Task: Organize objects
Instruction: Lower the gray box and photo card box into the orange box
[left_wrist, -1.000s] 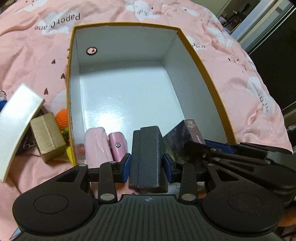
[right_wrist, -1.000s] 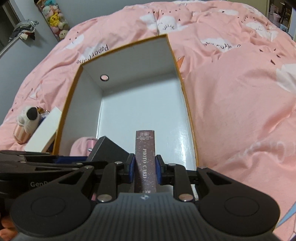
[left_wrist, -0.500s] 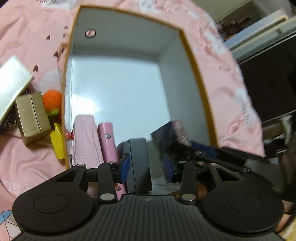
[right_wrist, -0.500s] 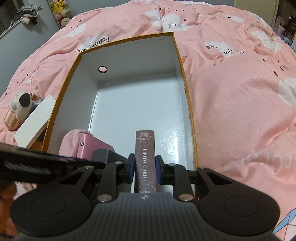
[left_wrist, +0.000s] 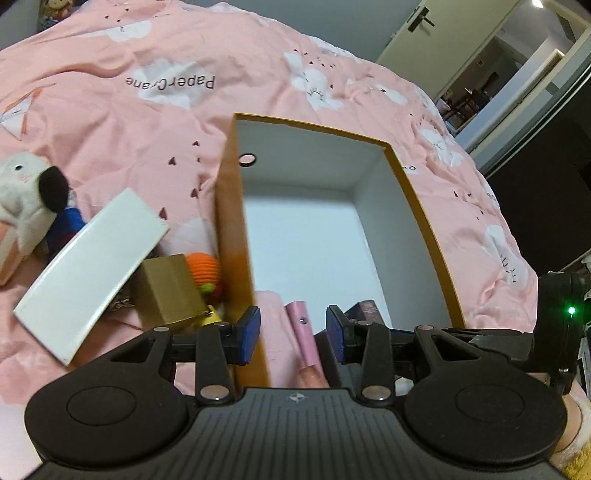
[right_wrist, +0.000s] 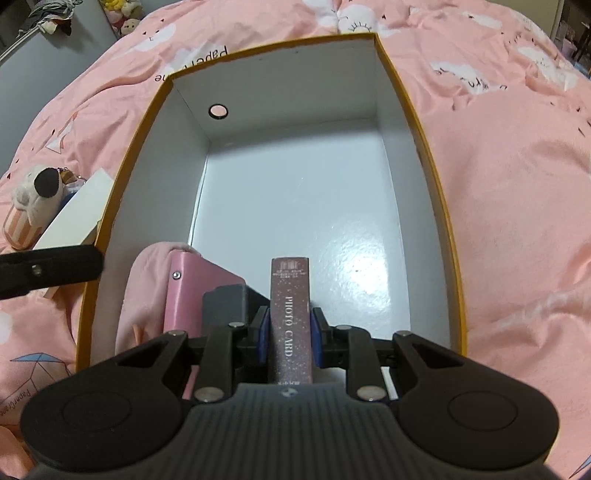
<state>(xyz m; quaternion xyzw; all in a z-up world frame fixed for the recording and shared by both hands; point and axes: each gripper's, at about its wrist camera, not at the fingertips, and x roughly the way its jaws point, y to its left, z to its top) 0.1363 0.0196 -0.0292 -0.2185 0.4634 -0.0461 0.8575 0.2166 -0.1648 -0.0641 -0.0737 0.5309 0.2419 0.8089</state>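
Note:
An open cardboard box (right_wrist: 439, 206) with a white inside and orange rim lies on the pink bedspread; it also shows in the left wrist view (left_wrist: 413, 195). At its near end stand a pink cloth item (right_wrist: 144, 295), a pink case (right_wrist: 184, 295) and a black box (right_wrist: 223, 306). My right gripper (right_wrist: 290, 332) is shut on a glittery "PHOTO CARD" box (right_wrist: 290, 314), held upright beside the black box. My left gripper (left_wrist: 293, 328) is open and empty, straddling the box's left wall above the pink case (left_wrist: 304, 332).
Left of the box lie a white flat box (left_wrist: 92, 269), a gold box (left_wrist: 170, 291), an orange knitted toy (left_wrist: 205, 269) and a plush dog (left_wrist: 22, 206). The pink bedspread (right_wrist: 517, 184) spreads all round. A doorway (left_wrist: 491, 66) is at far right.
My left gripper opened and let go of the black box, which now stands in the cardboard box, then drew back and left over the wall. The right gripper lowered the photo card box beside it.

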